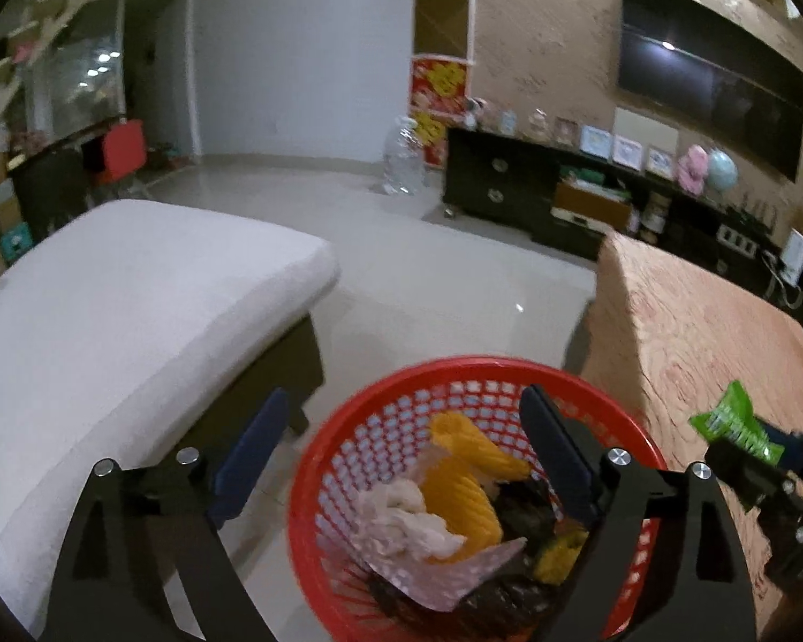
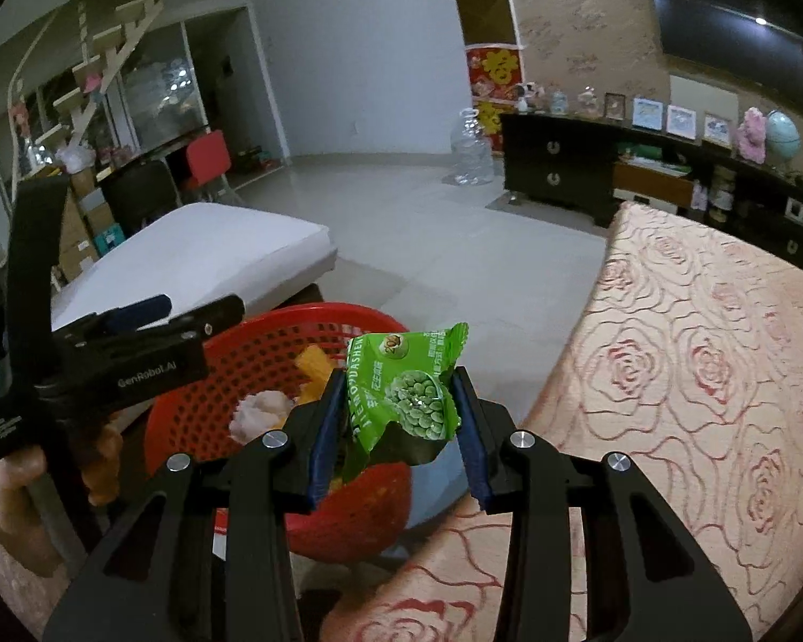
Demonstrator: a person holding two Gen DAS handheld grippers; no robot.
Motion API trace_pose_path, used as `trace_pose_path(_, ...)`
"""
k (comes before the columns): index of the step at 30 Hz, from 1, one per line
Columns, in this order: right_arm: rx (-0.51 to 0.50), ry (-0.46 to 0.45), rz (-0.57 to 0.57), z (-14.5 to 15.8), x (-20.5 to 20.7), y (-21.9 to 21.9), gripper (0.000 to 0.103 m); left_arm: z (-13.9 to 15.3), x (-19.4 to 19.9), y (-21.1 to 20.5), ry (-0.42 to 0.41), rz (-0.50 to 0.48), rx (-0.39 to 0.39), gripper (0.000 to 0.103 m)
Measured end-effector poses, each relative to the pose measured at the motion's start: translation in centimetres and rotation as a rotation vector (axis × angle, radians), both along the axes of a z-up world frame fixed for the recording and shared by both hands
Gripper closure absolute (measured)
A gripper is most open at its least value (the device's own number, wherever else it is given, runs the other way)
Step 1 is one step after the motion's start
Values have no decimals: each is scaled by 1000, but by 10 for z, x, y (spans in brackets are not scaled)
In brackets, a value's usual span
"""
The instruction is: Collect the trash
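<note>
A red perforated basket (image 1: 401, 374) stands on the floor beside the table and holds yellow wrappers (image 1: 463, 476), a crumpled white tissue (image 1: 401, 519) and dark trash. My left gripper (image 1: 401, 449) is open and empty above the basket's left side. My right gripper (image 2: 399, 401) is shut on a green pea snack wrapper (image 2: 407, 390), held just above the basket's near right rim (image 2: 316, 315). The wrapper also shows at the right edge of the left wrist view (image 1: 733, 422).
A table with a rose-patterned pink cloth (image 2: 696, 374) lies right of the basket. A white cushioned bench (image 1: 134, 310) stands left of it. Beyond is tiled floor (image 1: 428, 267), a large water bottle (image 1: 401, 160) and a dark TV cabinet (image 1: 535, 187).
</note>
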State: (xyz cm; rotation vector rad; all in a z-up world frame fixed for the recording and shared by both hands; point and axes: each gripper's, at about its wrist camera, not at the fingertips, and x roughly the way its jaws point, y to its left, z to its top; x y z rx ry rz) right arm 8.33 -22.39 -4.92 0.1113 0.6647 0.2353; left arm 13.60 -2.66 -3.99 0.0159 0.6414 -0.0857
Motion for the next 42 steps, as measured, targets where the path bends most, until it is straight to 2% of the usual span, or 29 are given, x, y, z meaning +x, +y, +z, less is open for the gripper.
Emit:
trace_pose_path(8,19,38,82,-7,20,32,62,11,-4,19,-46,76,-41,15)
trace_pose_path(9,20,45,90,-8,21,36,59,12,-5,23,-52,84,-52,15)
trace_pose_path(11,26,54,96,-11,22,40,48,13,-6,27,-58,96,-64,15)
trace_pose_path(12,34,54,95,-11,22,42,36,14,-6,29,-60,102,-69,15)
trace_pose_path(13,42,53,93,-12,21,42,29,14,-6,31,-62,107,-74,15)
trace_pose_path(17,47,48,90,-9,19,42,25,17,-9,35,-72,115,-96,15)
trace_pose_path(25,56,-6,32,2,-3,26,11,15,-12,38,-69,111,-107,15)
trace_pose_path(28,48,-22,13,6,-14,21,9,14,-16,37,-73,105,-99,15)
trace_pose_path(36,29,-38,-54,16,-49,12,7,21,-45,20,-164,98,-12,10)
trace_pose_path(42,29,-90,-74,22,-79,8,7,18,-75,20,-157,86,18,8)
